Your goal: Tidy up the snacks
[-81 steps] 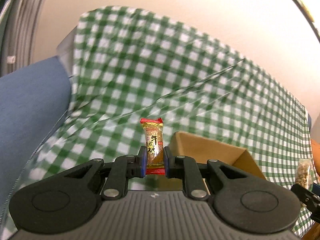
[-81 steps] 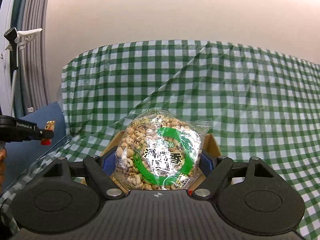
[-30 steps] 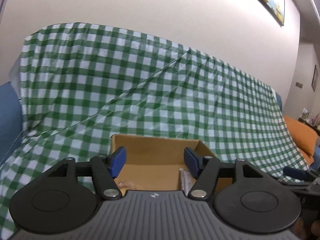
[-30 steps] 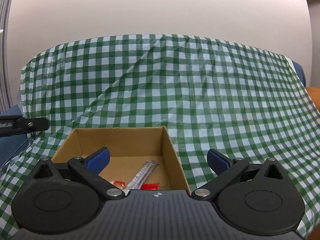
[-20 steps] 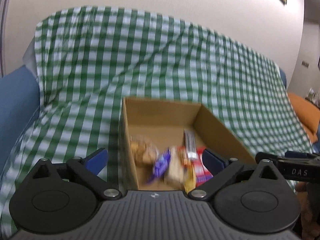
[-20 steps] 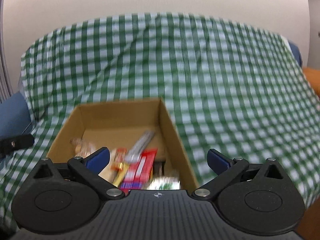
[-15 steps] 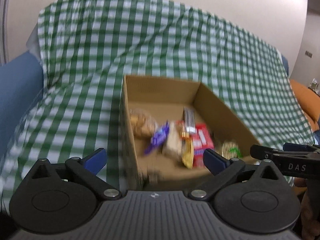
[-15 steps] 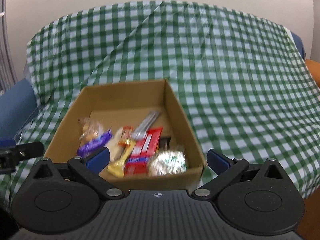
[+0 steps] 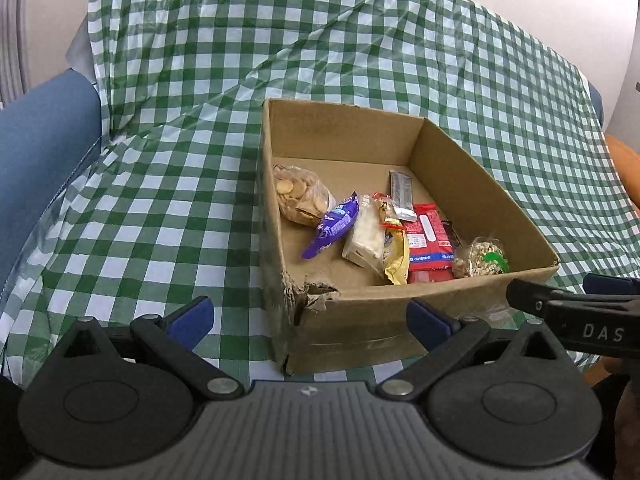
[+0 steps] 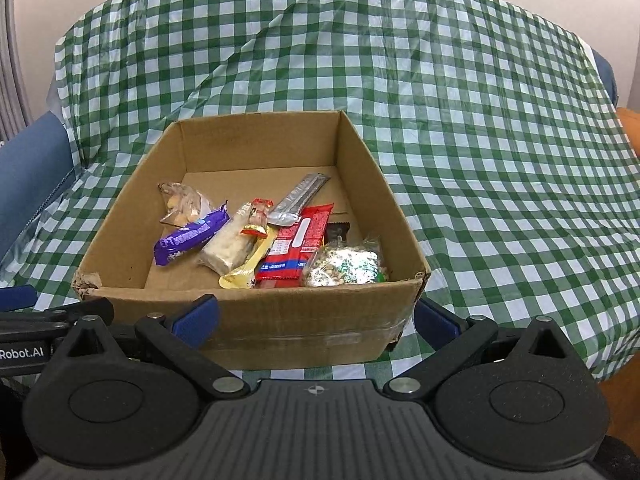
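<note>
- Both packets have left the hand-held grippers; the left hand-held gripper [image 9: 308, 316] has just been opening, nothing between.
- Right hand-held gripper [image 10: 316, 318] gapes wide too.
- One cardboard box [image 10: 280, 320] on the checked cloth [image 10: 480, 160] holds about eight snacks [image 10: 292, 240], some overlapping and half hidden.

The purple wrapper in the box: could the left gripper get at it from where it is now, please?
Probably yes. The left gripper is open and empty, the cardboard box has no lid, and the purple wrapper lies uncovered near the left wall. It would have to come over the near wall first.
</note>
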`<state>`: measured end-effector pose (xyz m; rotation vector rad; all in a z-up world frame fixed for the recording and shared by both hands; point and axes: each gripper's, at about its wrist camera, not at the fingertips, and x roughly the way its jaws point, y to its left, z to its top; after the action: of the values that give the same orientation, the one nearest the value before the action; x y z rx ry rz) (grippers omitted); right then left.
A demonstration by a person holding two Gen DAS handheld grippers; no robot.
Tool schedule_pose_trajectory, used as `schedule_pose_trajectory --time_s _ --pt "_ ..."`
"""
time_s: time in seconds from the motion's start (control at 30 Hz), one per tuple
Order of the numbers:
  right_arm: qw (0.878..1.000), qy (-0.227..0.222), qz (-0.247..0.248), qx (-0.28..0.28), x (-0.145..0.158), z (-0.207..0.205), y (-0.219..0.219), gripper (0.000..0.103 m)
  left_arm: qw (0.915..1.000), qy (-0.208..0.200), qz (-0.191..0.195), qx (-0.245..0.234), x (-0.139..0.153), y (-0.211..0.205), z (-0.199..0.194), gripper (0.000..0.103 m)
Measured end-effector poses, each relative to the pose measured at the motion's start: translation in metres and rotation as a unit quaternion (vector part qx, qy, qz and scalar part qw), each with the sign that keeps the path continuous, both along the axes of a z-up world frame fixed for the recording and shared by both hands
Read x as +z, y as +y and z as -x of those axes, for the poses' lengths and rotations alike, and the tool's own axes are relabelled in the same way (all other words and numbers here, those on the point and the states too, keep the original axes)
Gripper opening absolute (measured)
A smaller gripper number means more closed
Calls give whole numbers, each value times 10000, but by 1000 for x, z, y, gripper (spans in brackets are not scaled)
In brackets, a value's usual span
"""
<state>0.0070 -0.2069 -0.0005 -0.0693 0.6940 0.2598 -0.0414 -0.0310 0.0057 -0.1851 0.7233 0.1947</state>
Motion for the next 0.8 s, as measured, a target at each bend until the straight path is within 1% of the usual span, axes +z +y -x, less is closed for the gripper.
schedule_pose_trajectory --time_s 0.33,0.8 --pt "9999 11 136 79 -3 -6 4 102 9999 -4 161 13 3 1 -6 102" --pt "9998 16 171 99 -3 -7 6 102 9999 13 163 -37 1 -2 -10 102"
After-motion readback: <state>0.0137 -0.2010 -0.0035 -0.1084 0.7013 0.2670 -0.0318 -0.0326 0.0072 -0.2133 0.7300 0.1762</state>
